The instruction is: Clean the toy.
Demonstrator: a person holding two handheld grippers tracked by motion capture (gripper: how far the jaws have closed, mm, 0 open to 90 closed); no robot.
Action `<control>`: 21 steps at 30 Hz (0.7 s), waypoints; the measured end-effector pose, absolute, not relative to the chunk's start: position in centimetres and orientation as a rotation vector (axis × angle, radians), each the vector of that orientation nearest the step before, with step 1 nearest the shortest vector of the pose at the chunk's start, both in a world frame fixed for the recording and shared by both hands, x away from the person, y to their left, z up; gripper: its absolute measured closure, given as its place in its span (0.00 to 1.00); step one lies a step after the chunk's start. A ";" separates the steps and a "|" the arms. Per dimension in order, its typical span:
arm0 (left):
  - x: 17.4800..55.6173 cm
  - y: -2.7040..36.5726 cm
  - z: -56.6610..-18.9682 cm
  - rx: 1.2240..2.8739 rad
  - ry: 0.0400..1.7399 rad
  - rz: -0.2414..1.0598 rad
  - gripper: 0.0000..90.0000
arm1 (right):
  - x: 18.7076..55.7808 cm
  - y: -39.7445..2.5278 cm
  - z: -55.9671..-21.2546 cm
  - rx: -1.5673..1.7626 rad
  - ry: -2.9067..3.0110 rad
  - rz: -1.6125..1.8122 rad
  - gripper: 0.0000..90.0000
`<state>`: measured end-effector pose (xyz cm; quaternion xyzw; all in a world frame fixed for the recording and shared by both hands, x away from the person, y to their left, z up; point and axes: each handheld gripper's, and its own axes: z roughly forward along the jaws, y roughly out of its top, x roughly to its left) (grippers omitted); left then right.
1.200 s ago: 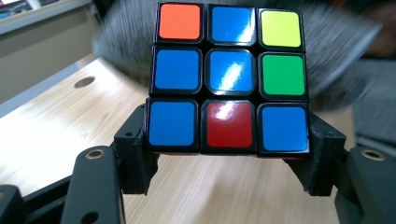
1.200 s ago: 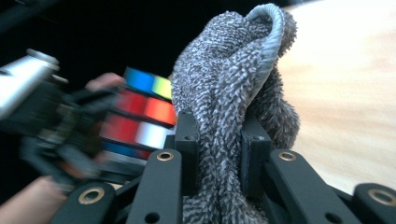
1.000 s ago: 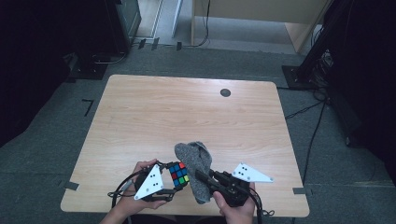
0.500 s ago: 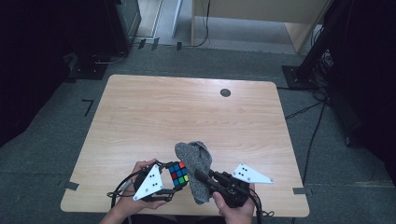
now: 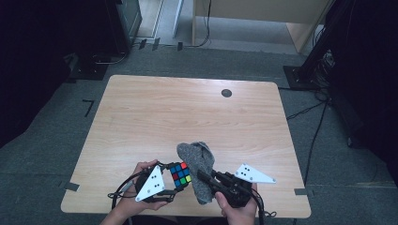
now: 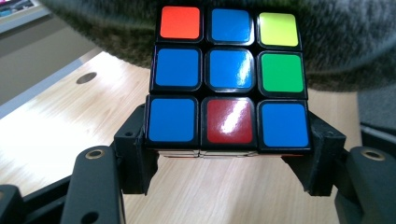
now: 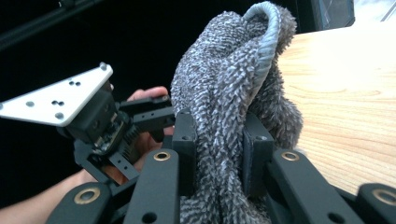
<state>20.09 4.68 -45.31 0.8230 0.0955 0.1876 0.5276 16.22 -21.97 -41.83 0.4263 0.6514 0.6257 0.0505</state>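
the left gripper (image 5: 174,183) sits at the near edge of the wooden table (image 5: 187,117), its fingers (image 6: 135,149) pinching a puzzle cube (image 5: 180,175) from both sides. in the left gripper view the cube (image 6: 229,77) faces the camera with one face fully shown: top row orange-red, blue, yellow; middle row blue, blue, green; bottom row blue, dark red, blue. the stickers are plain and glossy, with no logo, brand or writing readable on them. the cube is held just above the table surface, near the person's edge.

the right gripper (image 5: 206,179) is just beside it, to the right in the high view, with its fingers (image 7: 184,140) clamped on a grey fluffy cloth (image 5: 199,166). in the right gripper view the cloth (image 7: 229,93) bunches upward between the two black fingers, a smoother hemmed edge curling over at the top. in the left gripper view the cloth hangs right behind and above the cube; whether the two actually touch i cannot tell.

each gripper carries a pale three-cornered plate (image 5: 253,174) with small dark dots on it, no text. a small dark round cap (image 5: 226,93) sits in the far part of the table. the floor (image 5: 61,154) around the table is grey carpet, with dark tape marks (image 5: 88,107) to the left of the table.
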 end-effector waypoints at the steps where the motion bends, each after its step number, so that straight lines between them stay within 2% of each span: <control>1: 20.0 4.8 -45.1 1.947 0.225 0.429 0.38 | 16.3 -21.9 -42.1 1.300 1.986 1.890 0.80; 7: 20.7 5.7 -44.9 1.890 0.258 0.347 0.38 | 17.6 -23.2 -44.2 1.467 2.003 1.824 0.80; 12: 20.6 5.1 -45.6 1.988 0.252 0.460 0.38 | 17.0 -23.1 -42.8 1.393 1.969 1.912 0.80; 16: 20.4 4.8 -45.5 1.952 0.246 0.391 0.38 | 16.3 -22.1 -41.9 1.296 1.989 1.913 0.80; 21: 20.7 5.9 -44.8 1.884 0.259 0.341 0.38 | 16.9 -22.3 -43.7 1.393 1.974 1.844 0.80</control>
